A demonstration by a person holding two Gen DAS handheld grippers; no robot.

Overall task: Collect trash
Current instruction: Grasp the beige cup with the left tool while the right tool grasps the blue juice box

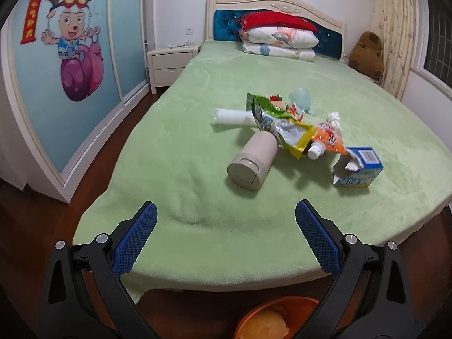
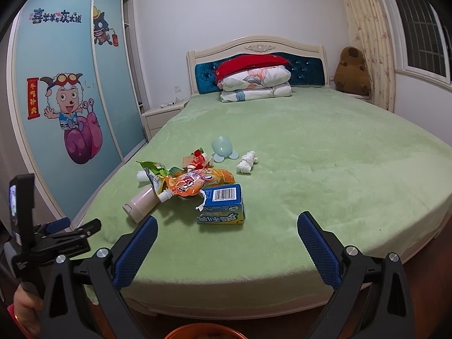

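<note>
Nearest to me, an orange bin [image 1: 278,320] sits on the floor under both tongs, at the foot of the bed [image 1: 183,147]. From the left wrist I see something pale yellow-orange inside it; I cannot tell what. From the right wrist only the bin's rim shows.

My left tongs [image 1: 226,220] stand wide and hold nothing, over the bed's near edge. My right tongs [image 2: 227,234] are equally wide and empty. Only the right wrist shows the left tongs from outside, at the lower left, with a hand [image 2: 24,308] on the grip.

The trash lies in a cluster on the green blanket. Closest is a blue carton [image 2: 221,204], torn open at one end; I cannot see anything in it. To its left lies a beige bottle [image 1: 251,161] on its side, lid towards me. Between them an orange pouch [image 2: 195,183] with a white spout lies touching the carton, and a green-and-yellow wrapper [image 1: 278,125] lies over the bottle's far end. A white roll [image 1: 233,115] pokes out behind the wrapper. Further back are a pale green cup [image 2: 221,147] and a crumpled tissue [image 2: 248,161], which is clear from the right wrist but half hidden from the left.

Farthest, folded quilts [image 2: 255,84] rest against the headboard [image 1: 279,1].
</note>
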